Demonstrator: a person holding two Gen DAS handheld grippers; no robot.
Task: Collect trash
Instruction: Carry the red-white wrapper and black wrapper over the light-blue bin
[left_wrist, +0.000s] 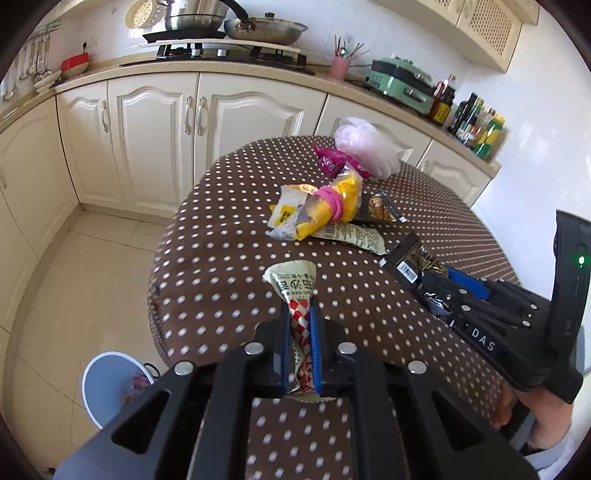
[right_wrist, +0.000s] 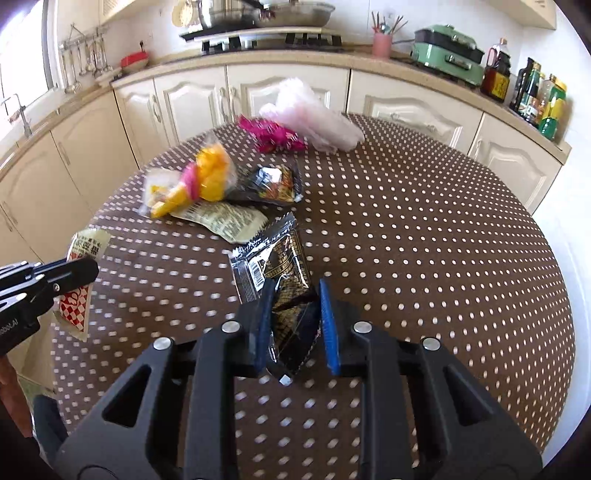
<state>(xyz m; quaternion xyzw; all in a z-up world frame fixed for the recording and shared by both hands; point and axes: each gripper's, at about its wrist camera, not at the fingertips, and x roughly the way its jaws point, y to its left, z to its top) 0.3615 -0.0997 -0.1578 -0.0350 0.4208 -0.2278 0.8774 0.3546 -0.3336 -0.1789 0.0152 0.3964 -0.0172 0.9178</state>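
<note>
My left gripper (left_wrist: 300, 306) is shut on a cream wrapper with a red-and-white check (left_wrist: 295, 291), held above the near left part of the polka-dot table; it also shows in the right wrist view (right_wrist: 79, 280). My right gripper (right_wrist: 295, 295) has its blue pads around a black-and-gold packet (right_wrist: 284, 288) lying on the table, pressing its sides. Further back lie a yellow bag with a pink band (left_wrist: 332, 203), a cream printed wrapper (right_wrist: 225, 218), a black snack packet (right_wrist: 277, 181), a magenta wrapper (right_wrist: 273, 134) and a thin white plastic bag (right_wrist: 317, 118).
A light blue bin (left_wrist: 110, 384) stands on the tiled floor to the left of the brown polka-dot table (right_wrist: 424, 221). Cream cabinets and a counter with a stove, pans, a green appliance and bottles lie beyond.
</note>
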